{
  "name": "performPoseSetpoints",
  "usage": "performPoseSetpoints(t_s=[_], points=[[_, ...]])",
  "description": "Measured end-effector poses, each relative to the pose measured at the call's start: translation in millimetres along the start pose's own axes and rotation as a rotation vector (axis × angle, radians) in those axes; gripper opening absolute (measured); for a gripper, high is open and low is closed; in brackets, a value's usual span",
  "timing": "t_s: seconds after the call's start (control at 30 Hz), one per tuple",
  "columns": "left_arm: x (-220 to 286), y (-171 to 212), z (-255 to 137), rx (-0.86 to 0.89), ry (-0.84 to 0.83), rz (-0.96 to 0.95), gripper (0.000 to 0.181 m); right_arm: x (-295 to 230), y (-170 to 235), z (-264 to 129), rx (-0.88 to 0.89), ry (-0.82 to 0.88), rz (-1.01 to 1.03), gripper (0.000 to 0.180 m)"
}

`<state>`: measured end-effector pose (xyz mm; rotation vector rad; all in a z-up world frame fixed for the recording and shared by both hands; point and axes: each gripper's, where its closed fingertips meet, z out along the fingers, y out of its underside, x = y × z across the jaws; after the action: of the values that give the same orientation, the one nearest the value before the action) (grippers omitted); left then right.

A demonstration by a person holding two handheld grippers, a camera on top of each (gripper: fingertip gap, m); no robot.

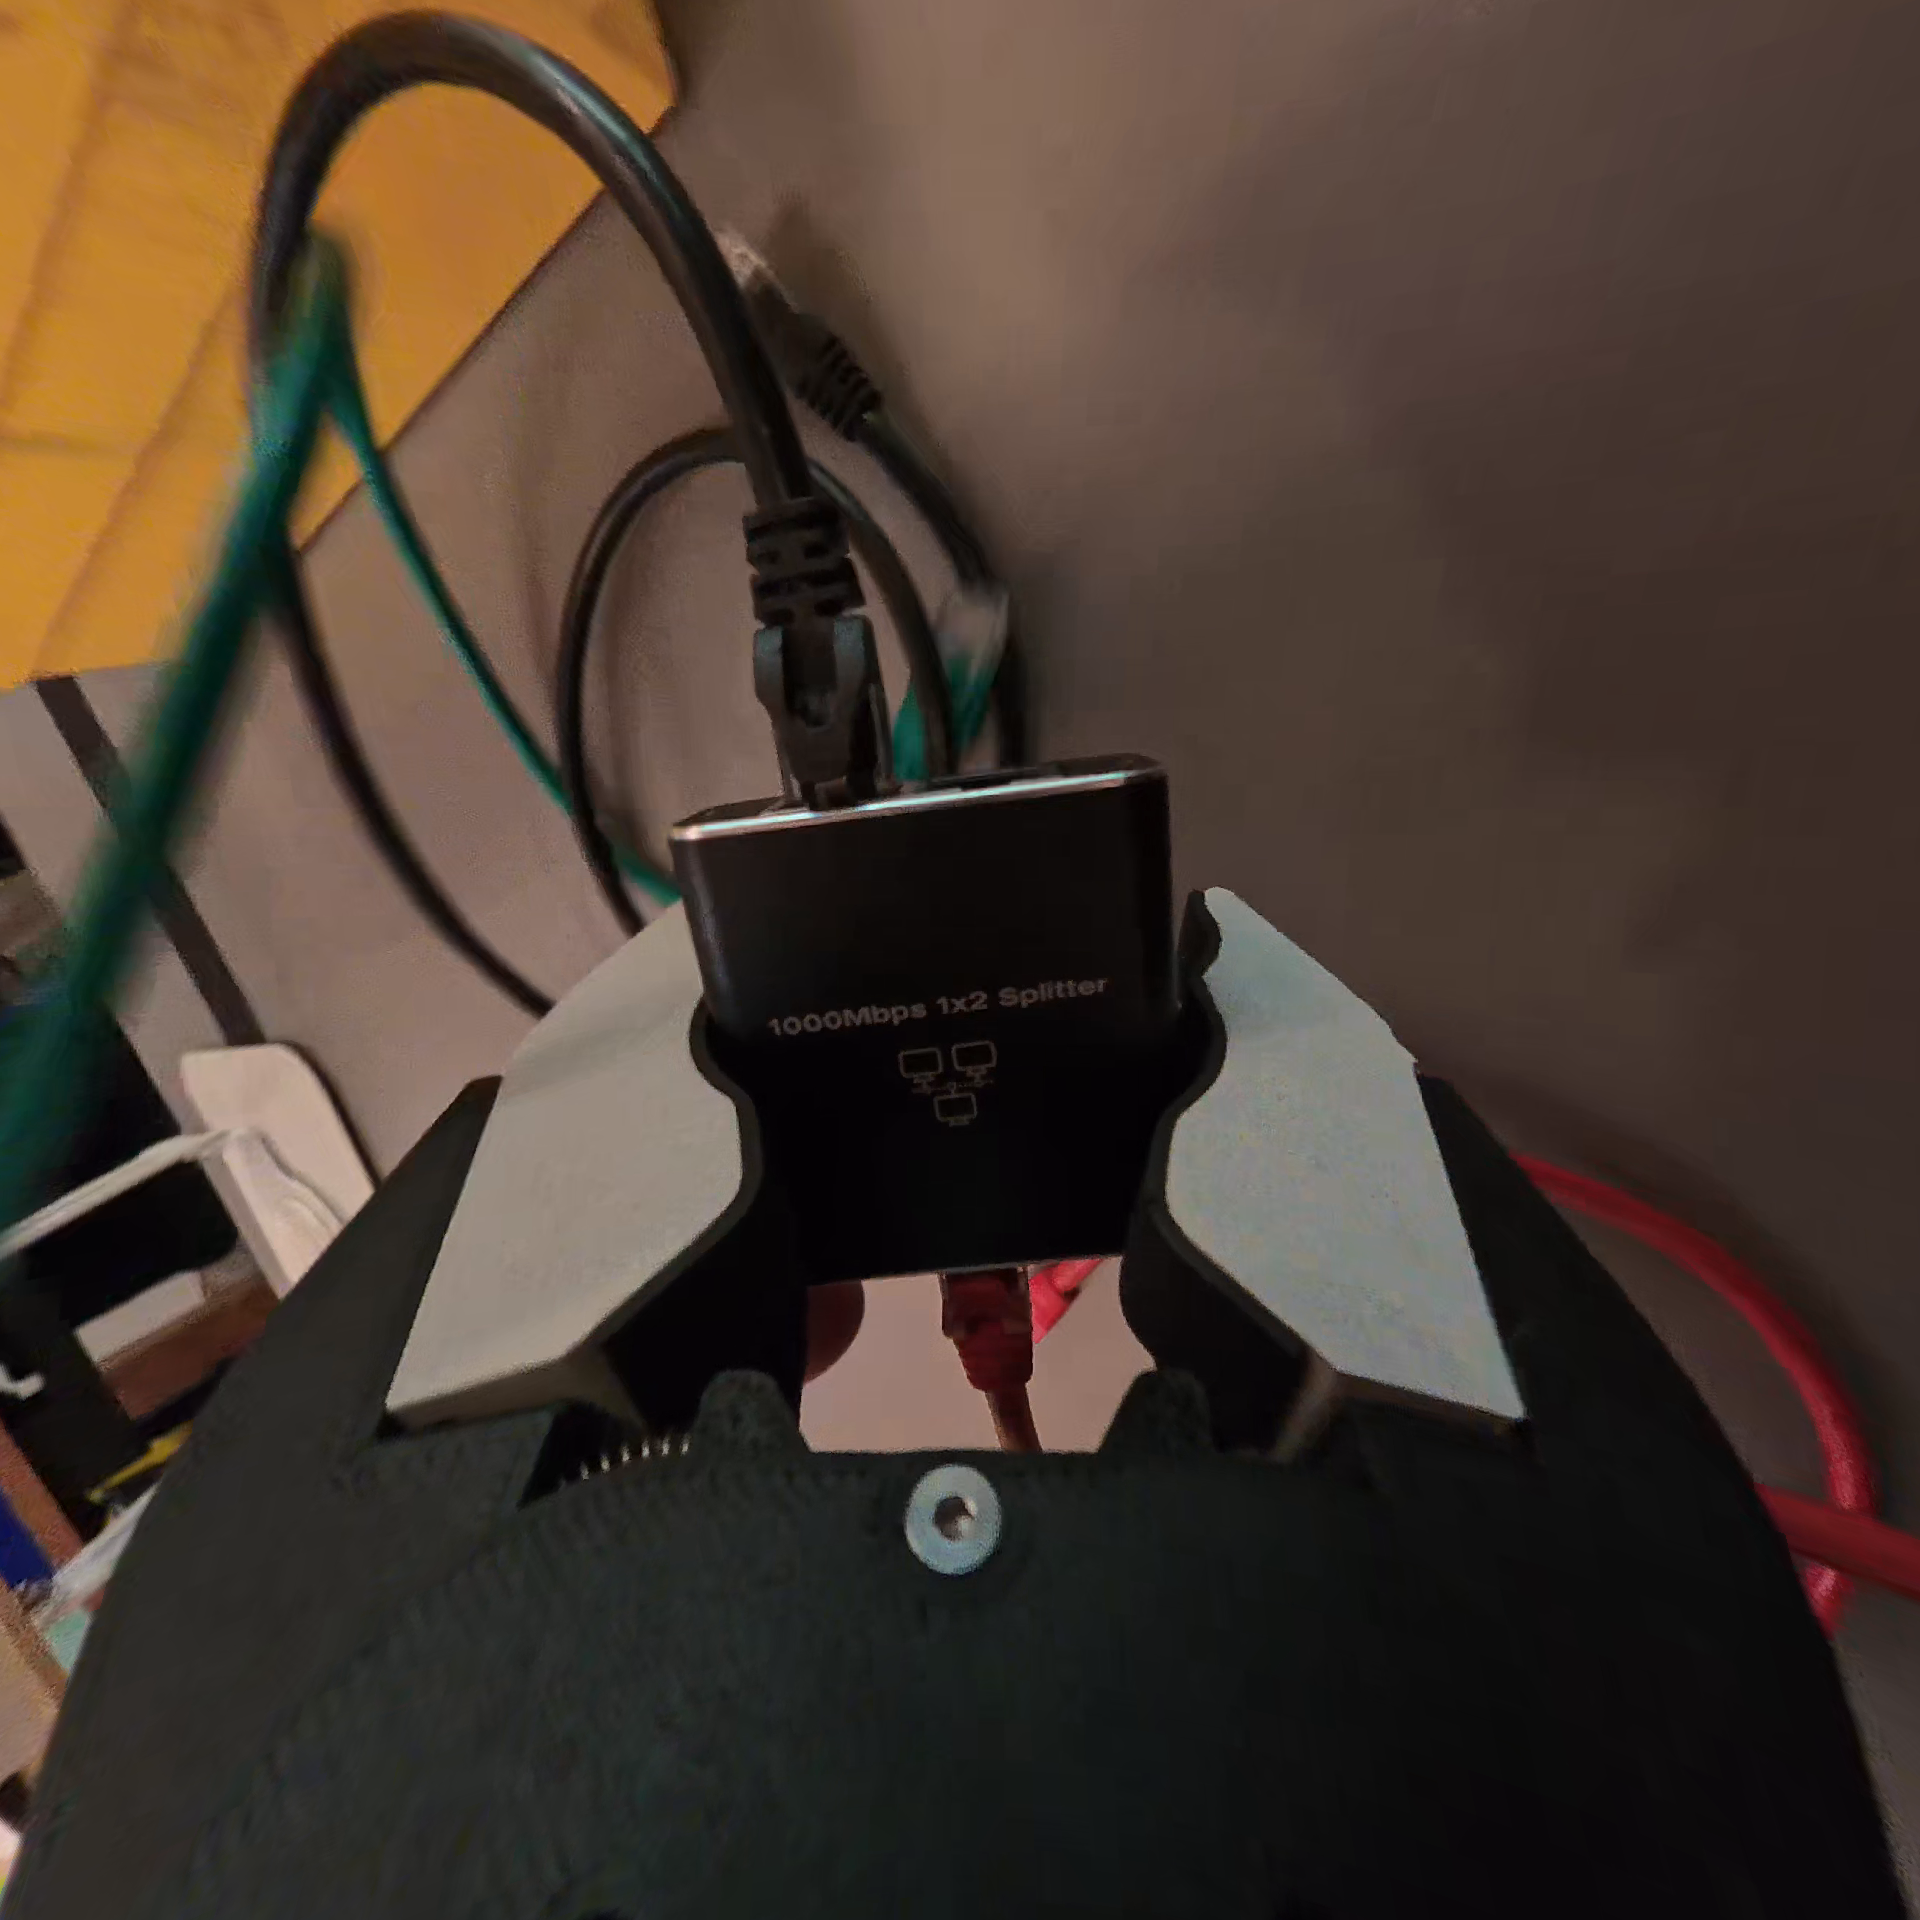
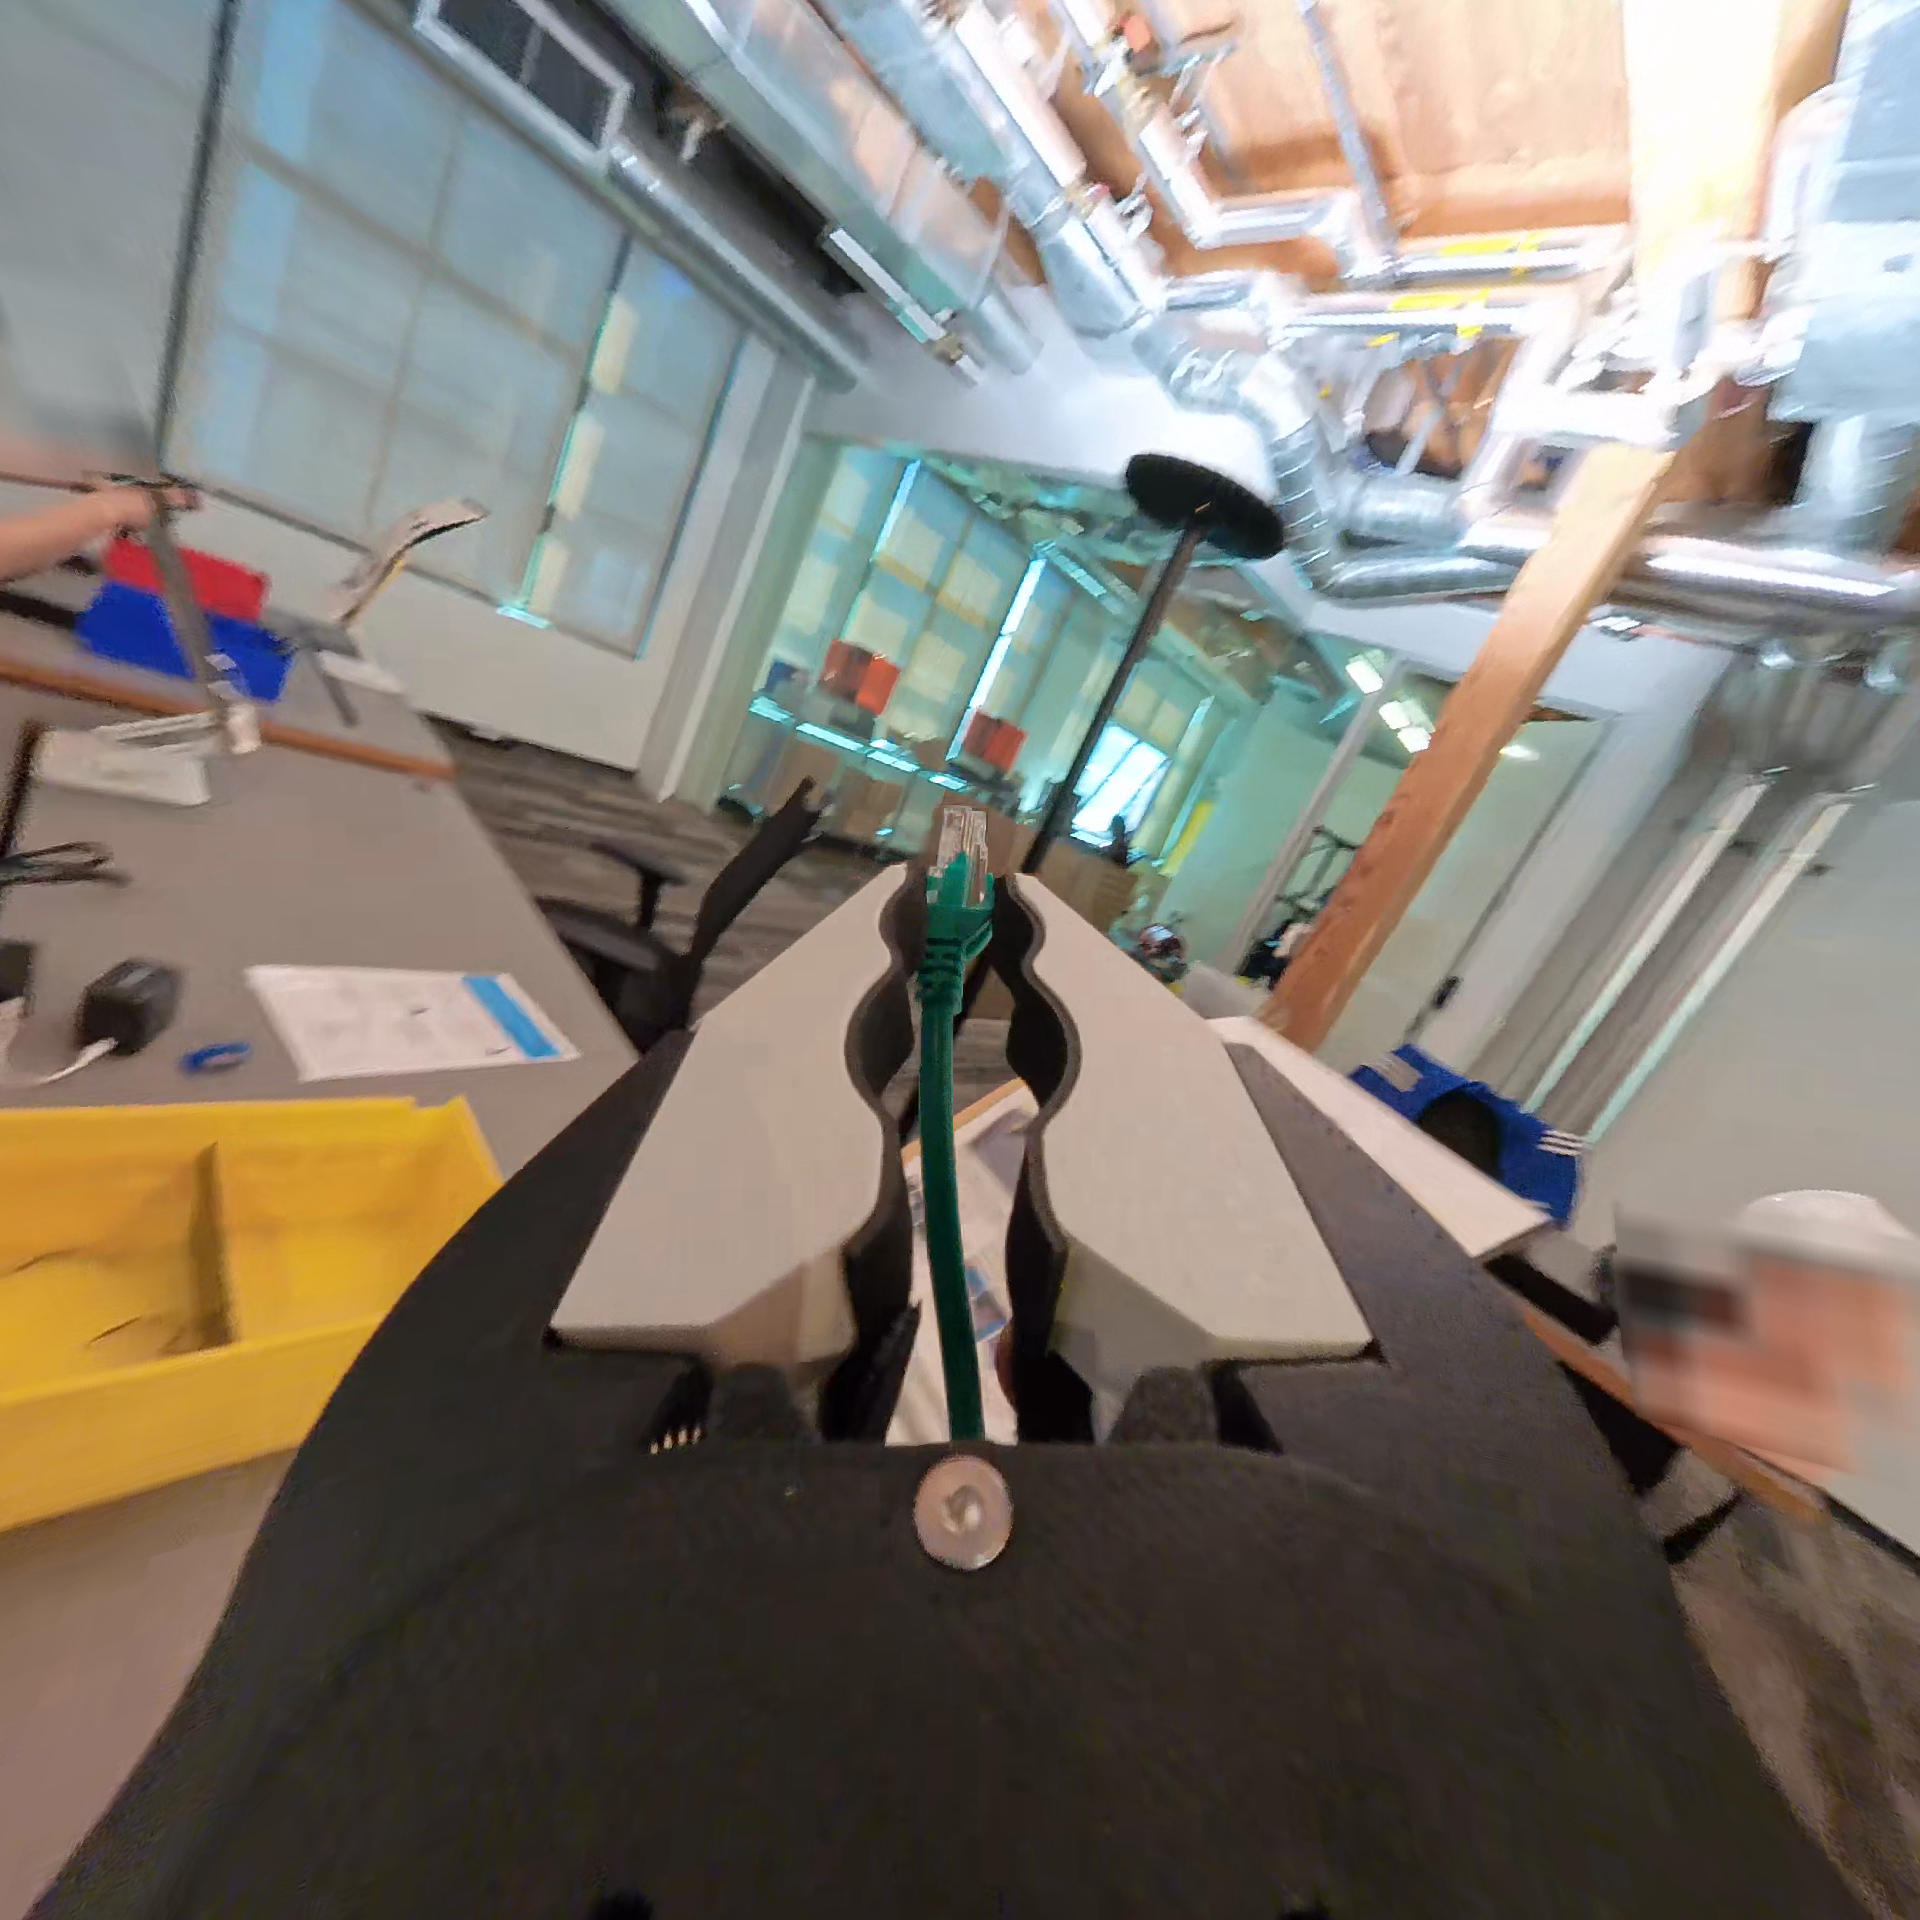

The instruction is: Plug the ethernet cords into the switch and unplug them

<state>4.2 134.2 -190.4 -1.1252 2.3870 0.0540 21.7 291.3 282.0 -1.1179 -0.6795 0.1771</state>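
Left claw (image 1: 940,1023) body: textured black plastic, wide and rounded
Right claw (image 2: 956,899) body: matching black
Fingers (image 2: 748,1122): pale grey plates, wavy black inner edges
Fastener: one silver screw (image 1: 953,1520) is seen centred on each body

The left gripper (image 1: 940,1049) has its jaws closed on the sides of the black switch (image 1: 925,935), the two grey fingers (image 1: 613,1164) pressing its lower half from either side, tips pointing upward. The right gripper (image 2: 954,904) is tilted up, away from the table (image 2: 312,894), its jaws pinched on the green ethernet cord (image 2: 948,1091) just behind the clear plug.
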Motion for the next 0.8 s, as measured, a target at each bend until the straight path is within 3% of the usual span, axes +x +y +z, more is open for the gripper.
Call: performPoseSetpoints(t_s=[0.17, 0.37, 0.53, 0.8], points=[[18.5, 13.0, 5.8, -0.019, 0.026, 0.012, 0.079, 104.3, -52.9, -23.8, 0.07, 0.228, -0.048, 0.01], [5.2, 56.0, 3.8, -0.073, -0.015, -0.082, 0.078, 210.0, -132.6, -110.7, 0.167, 0.485, -0.118, 0.01], [-11.3, 106.6, 2.7, -0.154, -0.041, -0.188, 0.078, 260.6, -171.2, -182.6, 0.136, 0.648, -0.207, 0.01], [-40.3, 167.8, -6.4, -0.255, -0.126, -0.316, 0.079, 295.9, -186.2, -276.7, 0.122, 0.822, -0.234, 0.01]])
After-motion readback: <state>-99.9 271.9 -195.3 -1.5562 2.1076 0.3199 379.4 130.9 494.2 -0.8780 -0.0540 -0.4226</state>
